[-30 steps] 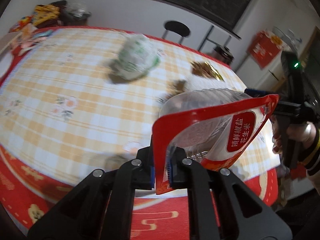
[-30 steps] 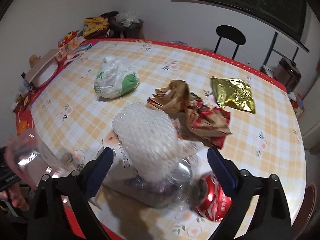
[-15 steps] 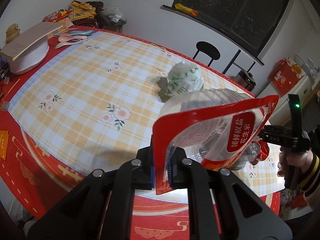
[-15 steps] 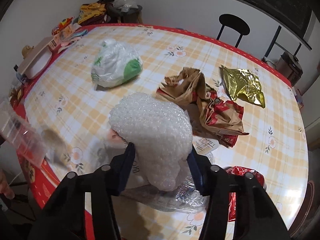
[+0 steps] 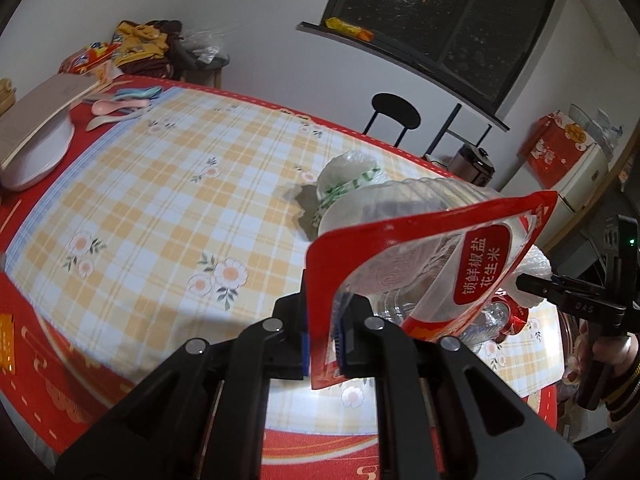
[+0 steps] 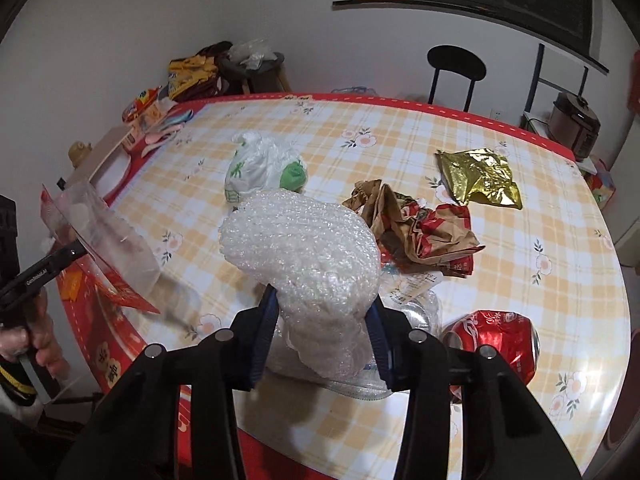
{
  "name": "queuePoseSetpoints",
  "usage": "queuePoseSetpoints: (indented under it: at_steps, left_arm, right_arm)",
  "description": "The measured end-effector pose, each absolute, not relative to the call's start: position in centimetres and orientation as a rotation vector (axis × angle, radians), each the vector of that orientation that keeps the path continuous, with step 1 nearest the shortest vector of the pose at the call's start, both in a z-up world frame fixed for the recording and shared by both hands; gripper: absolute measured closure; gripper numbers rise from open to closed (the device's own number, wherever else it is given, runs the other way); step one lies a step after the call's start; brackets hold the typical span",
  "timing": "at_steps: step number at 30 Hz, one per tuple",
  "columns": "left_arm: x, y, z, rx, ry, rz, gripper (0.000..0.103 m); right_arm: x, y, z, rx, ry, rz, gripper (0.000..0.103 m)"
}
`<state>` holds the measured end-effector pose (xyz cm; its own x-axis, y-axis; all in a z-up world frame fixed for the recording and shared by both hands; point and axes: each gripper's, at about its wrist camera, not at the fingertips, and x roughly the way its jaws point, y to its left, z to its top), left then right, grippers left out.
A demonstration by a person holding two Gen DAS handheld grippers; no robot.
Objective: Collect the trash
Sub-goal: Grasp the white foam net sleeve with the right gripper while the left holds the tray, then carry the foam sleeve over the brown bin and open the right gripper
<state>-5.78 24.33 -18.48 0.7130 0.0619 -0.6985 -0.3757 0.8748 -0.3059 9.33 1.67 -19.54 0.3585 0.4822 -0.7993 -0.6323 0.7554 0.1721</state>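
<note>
From the left wrist, a checked floral cloth covers the bench (image 5: 160, 184), with a dark window behind it. The left gripper (image 5: 322, 344) has its jaws pinching a glossy red-and-clear peanut bag (image 5: 432, 264).

From the right wrist, the right gripper (image 6: 324, 336) has its jaws clamping a knobbly bubble wrap wad (image 6: 304, 252) above the bench's near edge. A dented red can (image 6: 500, 336), crumpled paper (image 6: 416, 232) and gold foil (image 6: 478, 178) lie beyond.

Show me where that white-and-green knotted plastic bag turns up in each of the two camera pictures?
Left wrist view: the plastic bag sits centre-right, partly behind the red snack pouch.
Right wrist view: the bag sits upper centre-left, just beyond the bubble wrap.
Shared landmark: black stool behind the table.
</note>
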Motion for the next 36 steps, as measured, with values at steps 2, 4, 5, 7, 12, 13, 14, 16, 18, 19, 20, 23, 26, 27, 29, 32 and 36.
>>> queuePoseSetpoints:
  at_steps: [2, 4, 5, 7, 12, 13, 14, 16, 18, 19, 20, 23, 26, 27, 29, 32, 36]
  left_arm:
    - [-5.3, 24.3, -18.1, -0.439, 0.743, 0.230, 0.090]
    - [-4.7, 24.2, -17.9, -0.429, 0.745, 0.209, 0.090]
    - [-4.4, 24.1, -17.8, -0.421, 0.748, 0.195, 0.090]
    - [-3.9, 23.9, -17.6, -0.406, 0.752, 0.176, 0.090]
    - [-2.9, 23.4, -17.1, -0.381, 0.761, 0.130, 0.090]
    - [-2.7, 23.2, -16.9, -0.377, 0.762, 0.120, 0.090]
    - [-2.4, 23.0, -16.8, -0.370, 0.763, 0.110, 0.090]
    - [-2.0, 22.6, -16.5, -0.360, 0.762, 0.096, 0.090]
    - [-1.5, 22.0, -16.2, -0.356, 0.756, 0.078, 0.090]
    - [-1.3, 21.7, -16.1, -0.357, 0.754, 0.072, 0.090]
    - [-1.0, 21.4, -16.0, -0.358, 0.753, 0.064, 0.090]
    - [0.1, 19.6, -15.7, -0.341, 0.761, 0.032, 0.090]
    - [1.1, 17.6, -15.4, -0.318, 0.767, 0.007, 0.090]
    - [1.4, 17.1, -15.3, -0.312, 0.767, 0.003, 0.090]
    - [2.1, 15.8, -15.0, -0.298, 0.766, -0.003, 0.090]
    - [3.2, 13.5, -14.5, -0.279, 0.760, 0.003, 0.090]
    - [4.9, 9.9, -13.6, -0.262, 0.760, 0.029, 0.090]
  right_arm:
    - [9.2, 1.0, -18.9, -0.140, 0.948, 0.699, 0.060]
    - [9.2, 0.3, -18.3, -0.118, 0.931, 0.670, 0.060]
    - [9.1, 0.0, -18.0, -0.108, 0.921, 0.654, 0.060]
    - [8.9, -0.9, -17.4, -0.075, 0.900, 0.629, 0.060]
    - [8.4, -2.8, -16.6, -0.021, 0.869, 0.576, 0.060]
    - [8.4, -3.2, -16.6, -0.011, 0.866, 0.564, 0.060]
    - [8.3, -3.7, -16.4, -0.002, 0.862, 0.547, 0.060]
    - [8.2, -4.5, -16.4, 0.005, 0.856, 0.525, 0.060]
    - [8.0, -5.5, -16.2, 0.011, 0.847, 0.503, 0.060]
    - [7.9, -6.1, -16.1, 0.012, 0.842, 0.491, 0.060]
    - [7.8, -6.5, -16.0, 0.014, 0.840, 0.483, 0.060]
    - [7.8, -8.9, -15.9, 0.041, 0.830, 0.449, 0.060]
    - [8.0, -11.0, -15.8, 0.067, 0.824, 0.424, 0.060]
    - [8.2, -12.0, -15.9, 0.078, 0.823, 0.416, 0.060]
    - [8.8, -13.8, -16.0, 0.093, 0.821, 0.407, 0.060]
    - [9.7, -16.2, -16.2, 0.104, 0.815, 0.411, 0.060]
    - [11.4, -20.0, -16.5, 0.136, 0.818, 0.412, 0.060]
